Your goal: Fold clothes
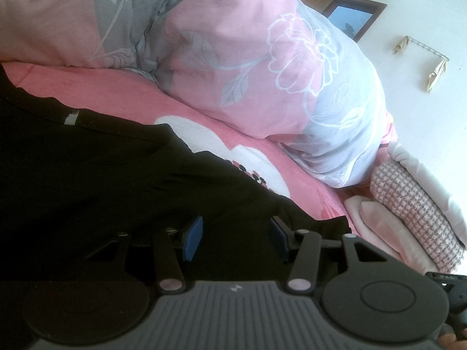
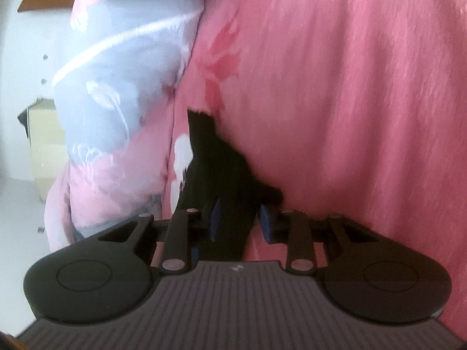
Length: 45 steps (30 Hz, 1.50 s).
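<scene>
A black garment (image 1: pixel 96 180) is lying spread on a pink sheet (image 1: pixel 122 96). In the left view it is filling the lower left part of the bed. The left gripper (image 1: pixel 235 237) is hovering low over its edge. Its blue pads (image 1: pixel 192 237) are standing about half open, with black cloth under and between them, but I cannot tell if they are pinching it.

The right gripper (image 2: pixel 240 218) is squeezing a bunch of the same black cloth (image 2: pixel 221 160). Its jaws are standing narrow, and the fabric is poking out past the pads in a wrinkled strip. This picture is blurry.

A big pink and grey flowered quilt (image 1: pixel 262 67) is sitting piled at the far side of the bed, close to the garment. A checked pillow (image 1: pixel 414 210) and a pale pink folded cloth (image 1: pixel 379 233) are lying beside it, near the left gripper. A framed picture (image 1: pixel 354 16) and a hook rail (image 1: pixel 423 48) are hanging on the white wall behind. A cardboard box (image 2: pixel 46 145) is standing past the quilt in the right view.
</scene>
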{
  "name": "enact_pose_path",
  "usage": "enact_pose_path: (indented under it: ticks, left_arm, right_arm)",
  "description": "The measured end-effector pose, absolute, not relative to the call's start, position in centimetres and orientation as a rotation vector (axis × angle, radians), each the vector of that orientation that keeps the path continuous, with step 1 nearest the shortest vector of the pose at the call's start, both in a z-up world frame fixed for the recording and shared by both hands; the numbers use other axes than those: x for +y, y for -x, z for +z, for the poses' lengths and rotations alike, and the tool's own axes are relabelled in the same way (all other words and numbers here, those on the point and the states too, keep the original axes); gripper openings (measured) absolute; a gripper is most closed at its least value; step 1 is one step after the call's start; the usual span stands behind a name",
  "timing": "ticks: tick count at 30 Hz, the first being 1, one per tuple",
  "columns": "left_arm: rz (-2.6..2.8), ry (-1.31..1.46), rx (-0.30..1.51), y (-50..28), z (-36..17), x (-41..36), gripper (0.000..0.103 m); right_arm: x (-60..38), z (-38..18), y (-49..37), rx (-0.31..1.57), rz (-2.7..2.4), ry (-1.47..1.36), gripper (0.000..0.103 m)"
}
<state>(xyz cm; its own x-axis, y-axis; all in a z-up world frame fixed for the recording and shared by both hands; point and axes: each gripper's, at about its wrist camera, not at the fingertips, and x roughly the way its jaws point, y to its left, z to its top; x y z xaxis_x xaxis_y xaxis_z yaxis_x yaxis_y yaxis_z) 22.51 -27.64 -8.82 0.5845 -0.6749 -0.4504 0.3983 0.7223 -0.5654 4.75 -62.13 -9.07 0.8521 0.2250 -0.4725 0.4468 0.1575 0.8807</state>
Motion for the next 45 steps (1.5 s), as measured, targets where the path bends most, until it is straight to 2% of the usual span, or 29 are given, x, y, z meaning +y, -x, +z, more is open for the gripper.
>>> enact_pose_path:
  ticks: [3,8,12,14,17,19,23,25,34,38,45]
  left_arm:
    - [-0.649,0.435,0.7,-22.5,-8.8,-27.6,0.052]
    - [-0.649,0.436,0.7,-22.5,-8.8,-27.6,0.052]
    - [-0.65,0.437,0.7,-22.6,-8.9,-27.6,0.052]
    - [-0.65,0.437,0.7,-22.6,-8.9,-27.6,0.052]
    - [-0.65,0.437,0.7,-22.5,-8.8,-27.6,0.052]
    - [-0.65,0.438,0.7,-22.5,-8.8,-27.6,0.052]
    - [-0.651,0.441,0.7,-22.5,-8.9,-27.6,0.052]
    - [-0.65,0.44,0.7,-22.5,-8.9,-27.6,0.052]
    - [-0.65,0.439,0.7,-22.5,-8.9,-27.6,0.052]
    - [-0.65,0.438,0.699,-22.5,-8.9,-27.6,0.052]
    - [-0.651,0.443,0.699,-22.5,-9.0,-27.5,0.052]
  right_arm:
    - [-62.1,-8.6,-4.6,0.553,-0.212,-1.373,0.011]
    - [-62.4,-8.2,-5.0,0.541,-0.244,-1.266,0.01]
    - [-62.6,-8.2,-5.2,0.538,-0.264,-1.216,0.005]
    - [-61.8,-6.8,-4.9,0.499,-0.265,-1.095,0.004]
    - [-58.6,-3.3,-4.6,0.449,-0.264,-0.703,0.004]
    - [-57.2,-2.6,-5.0,0.482,-0.28,-0.551,0.004]
    - [-60.0,-5.9,-5.8,0.618,-0.342,-0.734,0.004]
    - [-60.9,-6.3,-5.3,0.597,-0.336,-0.8,0.004]
    - [-63.6,-5.2,-2.3,0.509,-0.528,-0.775,0.01]
    - [-61.7,-3.4,-3.7,0.493,-0.404,-0.629,0.01]
    - [-54.5,-4.6,-10.3,0.692,0.009,-0.318,0.008]
